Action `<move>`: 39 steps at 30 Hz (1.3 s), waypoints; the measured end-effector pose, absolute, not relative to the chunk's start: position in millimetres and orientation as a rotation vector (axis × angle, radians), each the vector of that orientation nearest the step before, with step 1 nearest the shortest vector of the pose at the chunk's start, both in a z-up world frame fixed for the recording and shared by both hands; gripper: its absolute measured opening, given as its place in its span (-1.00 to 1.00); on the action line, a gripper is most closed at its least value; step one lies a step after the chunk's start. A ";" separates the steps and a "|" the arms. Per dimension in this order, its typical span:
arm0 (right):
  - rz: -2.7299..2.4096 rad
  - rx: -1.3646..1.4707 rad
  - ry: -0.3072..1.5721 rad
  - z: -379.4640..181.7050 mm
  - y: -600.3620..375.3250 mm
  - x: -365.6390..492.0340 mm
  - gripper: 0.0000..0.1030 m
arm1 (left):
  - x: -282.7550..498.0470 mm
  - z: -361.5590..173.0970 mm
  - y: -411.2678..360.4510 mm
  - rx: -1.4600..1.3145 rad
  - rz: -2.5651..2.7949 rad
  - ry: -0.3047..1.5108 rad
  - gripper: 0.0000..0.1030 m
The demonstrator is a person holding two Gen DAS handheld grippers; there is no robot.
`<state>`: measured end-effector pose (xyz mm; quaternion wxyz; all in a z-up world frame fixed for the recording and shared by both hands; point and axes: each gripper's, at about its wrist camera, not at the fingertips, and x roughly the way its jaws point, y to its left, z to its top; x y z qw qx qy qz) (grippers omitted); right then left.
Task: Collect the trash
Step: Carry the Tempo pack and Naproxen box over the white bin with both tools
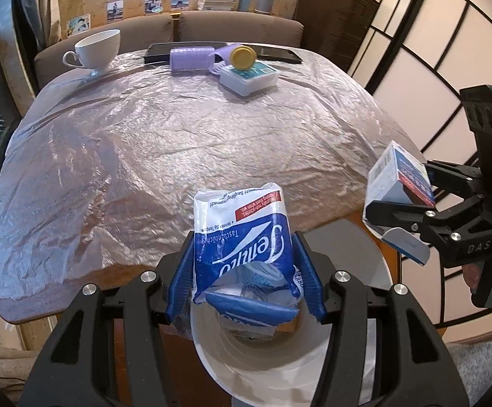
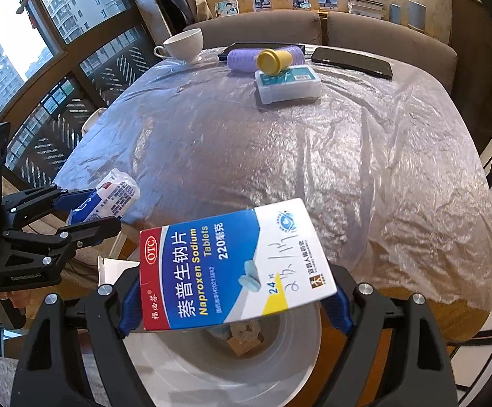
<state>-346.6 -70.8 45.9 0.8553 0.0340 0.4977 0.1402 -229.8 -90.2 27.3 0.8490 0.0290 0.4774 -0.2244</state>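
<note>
A blue and white tissue pack is pinched upright between the blue fingers of my left gripper, which is shut on it. It hangs over a round white bin beside the table's near edge. My right gripper is shut on a flat red, blue and white tablet box, held above the same bin. Some crumpled scraps lie in the bin. Each wrist view also shows the other hand: the right gripper with its box, and the left gripper with the pack.
The table wears a crinkled clear plastic sheet. At its far side stand a white teacup, a purple roll, a yellow-lidded bottle, a white plastic box and a black tablet. A sofa lies beyond.
</note>
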 end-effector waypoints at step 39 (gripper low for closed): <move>0.318 0.040 1.234 -25.5 -58.6 -382.2 0.60 | -259.1 -37.7 -114.5 0.165 -0.564 1.190 0.09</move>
